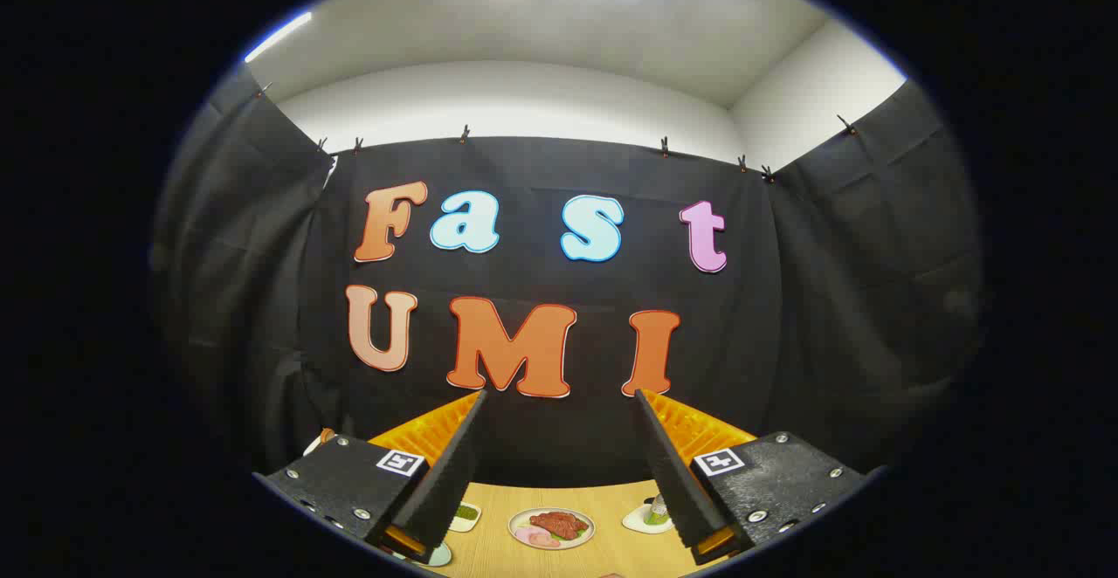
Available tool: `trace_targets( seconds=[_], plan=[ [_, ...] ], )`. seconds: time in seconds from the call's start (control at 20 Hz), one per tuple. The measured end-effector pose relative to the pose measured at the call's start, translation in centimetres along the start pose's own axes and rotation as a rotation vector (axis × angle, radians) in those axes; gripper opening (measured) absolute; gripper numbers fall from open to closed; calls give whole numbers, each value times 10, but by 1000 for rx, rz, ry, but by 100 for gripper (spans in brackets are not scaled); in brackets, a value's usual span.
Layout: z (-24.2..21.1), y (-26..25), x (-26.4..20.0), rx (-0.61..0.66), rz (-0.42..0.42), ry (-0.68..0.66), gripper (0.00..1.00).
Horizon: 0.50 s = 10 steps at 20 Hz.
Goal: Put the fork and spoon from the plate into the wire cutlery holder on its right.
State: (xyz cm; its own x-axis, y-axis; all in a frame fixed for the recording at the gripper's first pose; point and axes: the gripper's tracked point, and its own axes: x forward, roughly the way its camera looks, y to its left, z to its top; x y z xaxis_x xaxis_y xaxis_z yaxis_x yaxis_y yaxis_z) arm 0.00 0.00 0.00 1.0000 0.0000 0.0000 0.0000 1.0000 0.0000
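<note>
Fig.: gripper held high, fingers spread wide apart w/ nothing between, aimed at the booth wall rather than the table. Below & between the jaws, well apart from the tips, lies a plate of food; small dishes sit either side. Fork, spoon & wire holder can't be made out, so their long axis can't be told. Judgement: gripper must tilt down & descend first.

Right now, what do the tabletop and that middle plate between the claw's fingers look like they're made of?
The tabletop looks like light wood or wood-look laminate: pale tan, faint grain, matte. The middle plate, seen between the open claw's fingers, looks like white glazed ceramic or plastic: smooth pale rim. Too small to settle.
</note>
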Motion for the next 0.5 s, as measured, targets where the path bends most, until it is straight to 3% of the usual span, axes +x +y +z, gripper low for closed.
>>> trace_targets(
  seconds=[0.5],
  plan=[
    [18,-2,2,15,-24,-32,96]
  ],
)
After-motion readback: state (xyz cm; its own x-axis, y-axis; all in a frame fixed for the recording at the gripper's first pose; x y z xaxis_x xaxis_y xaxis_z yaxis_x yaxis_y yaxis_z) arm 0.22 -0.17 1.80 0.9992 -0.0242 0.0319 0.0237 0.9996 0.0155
